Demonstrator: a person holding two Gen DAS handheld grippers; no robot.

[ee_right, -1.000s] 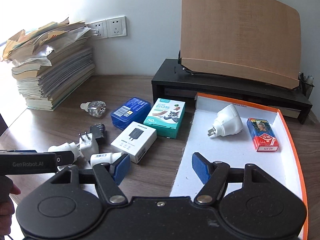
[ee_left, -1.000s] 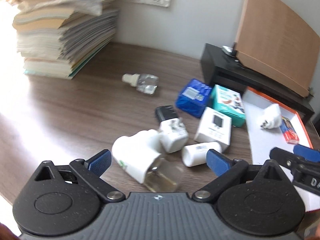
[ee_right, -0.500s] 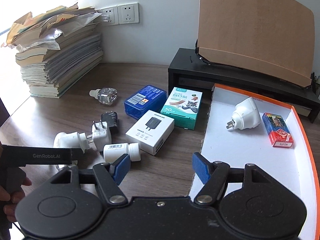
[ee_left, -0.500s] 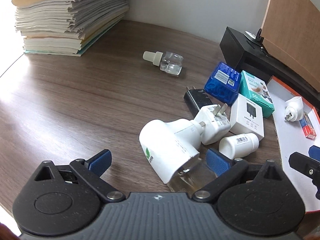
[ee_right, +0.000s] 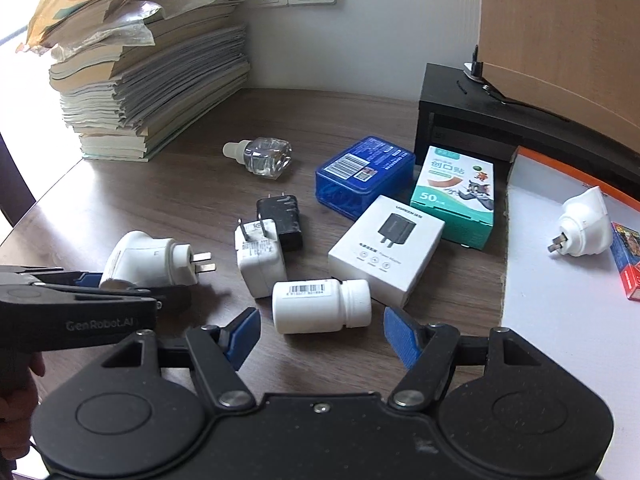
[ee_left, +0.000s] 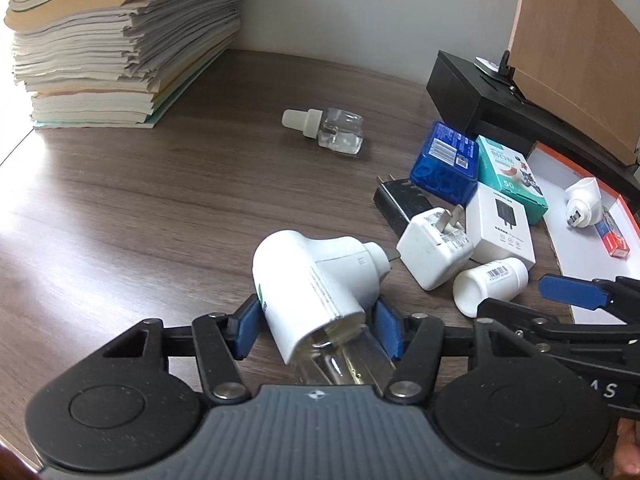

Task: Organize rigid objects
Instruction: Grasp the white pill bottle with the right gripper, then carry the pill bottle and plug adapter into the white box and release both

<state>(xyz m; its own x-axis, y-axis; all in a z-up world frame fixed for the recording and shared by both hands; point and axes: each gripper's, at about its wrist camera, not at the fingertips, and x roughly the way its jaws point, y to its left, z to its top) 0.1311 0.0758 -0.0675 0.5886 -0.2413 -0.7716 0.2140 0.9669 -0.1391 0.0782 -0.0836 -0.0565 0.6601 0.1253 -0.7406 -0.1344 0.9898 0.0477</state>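
The left gripper (ee_left: 318, 330) has just been closing, and its blue pads are now seen set against both sides of the white plug-in vaporizer (ee_left: 316, 280), which lies on its side on the wooden desk (ee_left: 160, 216) with its clear bottle toward the camera; the hold is taken low on the white body, presumably so the bottle is not squeezed. The right gripper (ee_right: 320, 336) is held partly open and empty, its jaws standing just short of the white pill bottle (ee_right: 320, 306), which lies between them but untouched; a grasp across the bottle's length appears to be lined up. The orange-rimmed tray (ee_right: 560, 320) at the right already holds a white adapter (ee_right: 582, 226) and a red box (ee_right: 628, 264), so it is judged the destination; the chargers and boxes are left loose beside it.
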